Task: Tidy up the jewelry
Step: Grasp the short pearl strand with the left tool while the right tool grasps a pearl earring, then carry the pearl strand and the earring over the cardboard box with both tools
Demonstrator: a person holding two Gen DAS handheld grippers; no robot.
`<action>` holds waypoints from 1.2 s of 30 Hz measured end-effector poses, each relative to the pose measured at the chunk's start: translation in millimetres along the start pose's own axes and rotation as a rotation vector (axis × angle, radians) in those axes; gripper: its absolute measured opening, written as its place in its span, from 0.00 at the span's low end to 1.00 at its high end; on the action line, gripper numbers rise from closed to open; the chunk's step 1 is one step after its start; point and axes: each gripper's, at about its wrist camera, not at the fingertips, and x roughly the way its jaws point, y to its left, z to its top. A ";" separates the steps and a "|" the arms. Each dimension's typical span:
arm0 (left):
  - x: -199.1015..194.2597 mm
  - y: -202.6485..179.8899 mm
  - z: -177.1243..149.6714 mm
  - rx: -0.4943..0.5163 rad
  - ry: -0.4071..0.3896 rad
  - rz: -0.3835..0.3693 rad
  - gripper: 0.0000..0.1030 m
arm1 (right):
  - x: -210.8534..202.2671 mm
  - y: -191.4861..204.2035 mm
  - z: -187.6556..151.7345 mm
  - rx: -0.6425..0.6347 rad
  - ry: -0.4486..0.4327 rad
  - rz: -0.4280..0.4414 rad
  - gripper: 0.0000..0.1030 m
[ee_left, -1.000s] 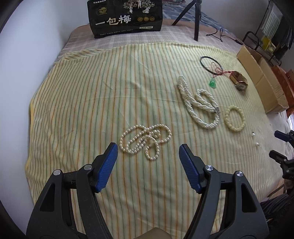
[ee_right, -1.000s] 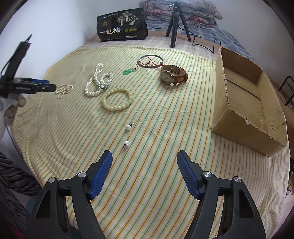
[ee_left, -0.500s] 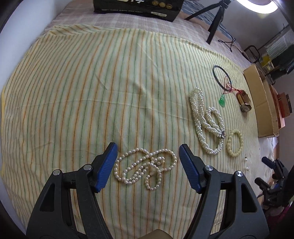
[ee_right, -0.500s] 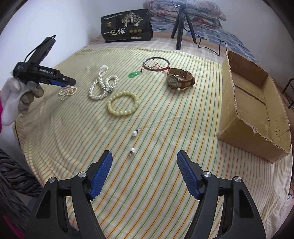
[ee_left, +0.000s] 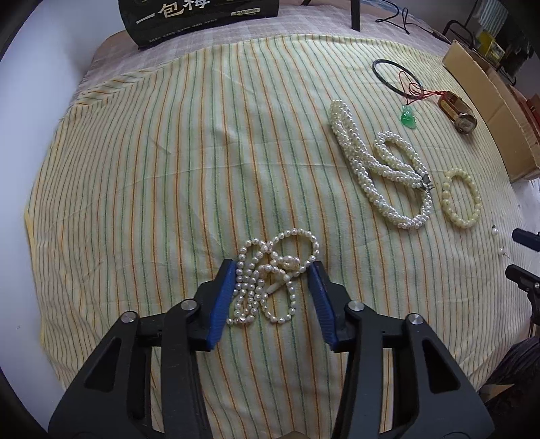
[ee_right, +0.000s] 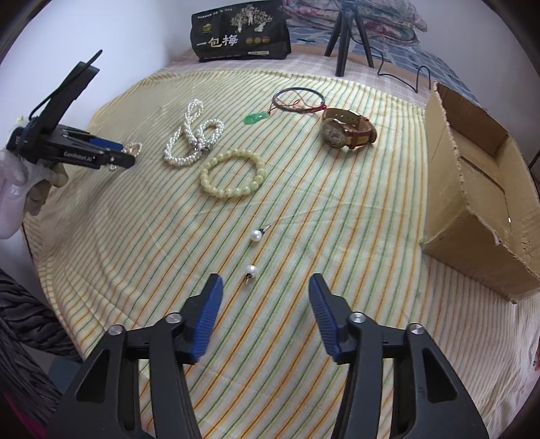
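Observation:
A thin pearl necklace (ee_left: 270, 277) lies bunched on the striped cloth (ee_left: 168, 169). My left gripper (ee_left: 273, 297) is open, its blue pads on either side of the bunch, low over the cloth; it also shows in the right wrist view (ee_right: 114, 157). A thick twisted pearl strand (ee_left: 384, 169), a cream bead bracelet (ee_left: 460, 199), a green pendant on a red cord (ee_left: 408, 118) and a brown-strap watch (ee_left: 459, 114) lie to the right. My right gripper (ee_right: 266, 314) is open and empty, just short of two pearl earrings (ee_right: 250, 270).
An open cardboard box (ee_right: 479, 189) stands at the cloth's right edge. A black bag with Chinese writing (ee_right: 241, 32) and a tripod (ee_right: 347, 37) stand at the far side. A dark bangle (ee_right: 298, 99) lies by the watch (ee_right: 347, 133).
My left gripper has moved forward and down and its jaws have narrowed around the thin pearl necklace. My right gripper has edged forward towards the earrings, still open.

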 end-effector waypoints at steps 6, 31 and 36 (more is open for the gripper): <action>1.1 5.2 4.4 -0.011 -0.008 0.011 0.22 | 6.9 5.8 3.0 -0.017 0.011 0.010 0.35; -48.1 18.6 -2.6 -0.139 -0.126 -0.042 0.09 | -14.9 -1.1 16.8 0.002 -0.044 0.050 0.07; -76.3 9.4 4.4 -0.164 -0.199 -0.094 0.09 | -32.7 -6.7 20.8 0.012 -0.091 0.039 0.07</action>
